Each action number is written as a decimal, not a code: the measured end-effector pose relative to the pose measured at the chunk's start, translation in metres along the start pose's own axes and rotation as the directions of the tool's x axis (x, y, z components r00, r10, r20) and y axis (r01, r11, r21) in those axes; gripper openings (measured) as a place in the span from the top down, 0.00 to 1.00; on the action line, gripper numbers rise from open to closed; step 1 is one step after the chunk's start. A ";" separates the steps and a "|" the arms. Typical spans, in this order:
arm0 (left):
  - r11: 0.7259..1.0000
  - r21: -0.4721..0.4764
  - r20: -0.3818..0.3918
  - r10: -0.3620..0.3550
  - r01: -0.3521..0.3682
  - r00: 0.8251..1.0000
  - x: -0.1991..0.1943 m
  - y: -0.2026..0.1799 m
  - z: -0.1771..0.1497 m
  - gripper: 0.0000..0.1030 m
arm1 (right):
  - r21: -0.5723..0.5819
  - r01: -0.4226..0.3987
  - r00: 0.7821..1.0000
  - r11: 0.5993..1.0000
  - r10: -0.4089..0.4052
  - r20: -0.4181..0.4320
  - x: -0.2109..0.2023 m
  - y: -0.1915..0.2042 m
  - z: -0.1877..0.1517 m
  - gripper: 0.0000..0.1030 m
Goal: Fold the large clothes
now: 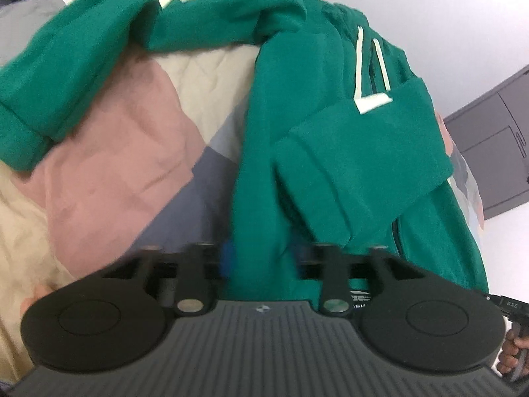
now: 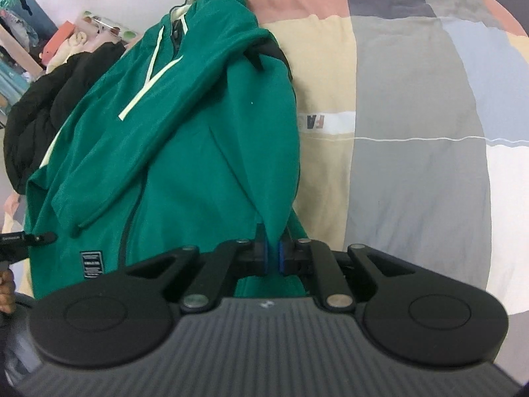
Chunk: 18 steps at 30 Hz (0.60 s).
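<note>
Clearly, right gripper [image 2: 271,254]: blue pads pinched tight on a fold of the green hoodie [image 2: 185,139], at its hem edge near the camera.
Left gripper [image 1: 263,259]: jaws stand apart and blurred; green cloth runs between them, but whether the pads press on it I cannot tell.
Hoodie's place: spread over the patchwork quilt [image 2: 413,125] on a bed, one sleeve [image 1: 360,165] folded across the body, the other sleeve [image 1: 59,79] flung out sideways.
Handling: thick fleece, soft and limp, probably fairly heavy; it should sag and drag rather than slide.
Where to hold: hem corners, cuffs or shoulder seams, where doubled cloth gives a firm bite.
Beside it: a dark jacket [image 2: 49,106] lies at the far edge.
</note>
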State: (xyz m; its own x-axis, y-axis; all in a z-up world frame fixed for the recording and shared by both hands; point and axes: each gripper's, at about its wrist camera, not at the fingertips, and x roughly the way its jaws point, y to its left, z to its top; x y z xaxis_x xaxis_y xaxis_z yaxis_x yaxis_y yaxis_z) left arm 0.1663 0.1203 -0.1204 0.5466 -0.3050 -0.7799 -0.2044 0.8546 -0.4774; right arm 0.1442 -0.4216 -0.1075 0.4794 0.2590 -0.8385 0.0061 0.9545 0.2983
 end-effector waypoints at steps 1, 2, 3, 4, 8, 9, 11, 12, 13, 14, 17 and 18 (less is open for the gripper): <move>1.000 0.002 0.019 0.009 -0.009 1.000 -0.004 -0.001 0.001 0.34 | 0.000 0.016 1.000 1.000 -0.016 -0.002 -0.001 0.002 0.003 0.86; 1.000 0.001 0.036 0.006 -0.006 0.999 -0.005 -0.002 0.002 0.33 | -0.005 0.035 0.999 0.999 -0.035 -0.001 -0.003 0.006 0.006 0.83; 1.000 -0.005 0.052 -0.010 0.010 0.999 -0.006 -0.002 0.005 0.30 | -0.009 0.049 0.999 0.999 -0.049 0.002 -0.005 0.010 0.008 0.70; 0.999 -0.020 0.064 -0.030 0.031 0.997 -0.010 0.000 0.007 0.27 | -0.014 0.054 0.998 0.998 -0.054 0.006 -0.007 0.015 0.010 0.59; 0.994 -0.078 0.138 -0.064 0.076 0.988 -0.020 0.007 0.018 0.26 | -0.087 0.045 0.997 0.995 -0.040 0.059 -0.017 0.044 0.024 0.39; 0.992 -0.100 0.155 -0.066 0.082 0.986 -0.021 0.010 0.023 0.26 | -0.103 0.044 0.997 0.994 -0.037 0.071 -0.020 0.053 0.028 0.39; 0.986 -0.139 0.185 -0.065 0.092 0.981 -0.022 0.015 0.032 0.26 | -0.135 0.029 0.996 0.990 -0.016 0.092 -0.023 0.072 0.035 0.39; 0.983 -0.160 0.206 -0.060 0.094 0.977 -0.022 0.018 0.037 0.26 | -0.151 0.023 0.995 0.988 -0.007 0.101 -0.023 0.082 0.038 0.39; 0.980 -0.173 0.222 -0.054 0.094 0.974 -0.023 0.021 0.041 0.26 | -0.171 0.019 0.994 0.985 0.001 0.113 -0.022 0.093 0.040 0.39; 0.977 -0.188 0.234 -0.055 0.101 0.971 -0.022 0.025 0.046 0.26 | -0.191 0.018 0.992 0.981 0.007 0.126 -0.021 0.103 0.043 0.39; 0.961 -0.248 0.244 -0.059 0.121 0.968 -0.018 0.041 0.057 0.26 | -0.228 -0.002 0.984 0.974 0.043 0.175 -0.012 0.133 0.043 0.39; 0.953 -0.273 0.250 -0.061 0.131 0.966 -0.016 0.047 0.060 0.26 | -0.233 -0.014 0.980 0.972 0.060 0.190 -0.008 0.144 0.043 0.39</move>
State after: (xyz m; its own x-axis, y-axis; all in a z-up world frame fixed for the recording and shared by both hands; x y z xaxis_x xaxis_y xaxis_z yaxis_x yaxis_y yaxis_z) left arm 0.1964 0.1906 -0.1061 0.7439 -0.2420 -0.6230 -0.3448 0.6595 -0.6679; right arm 0.1787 -0.2925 -0.0388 0.6367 0.2827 -0.7174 -0.2057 0.9589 0.1954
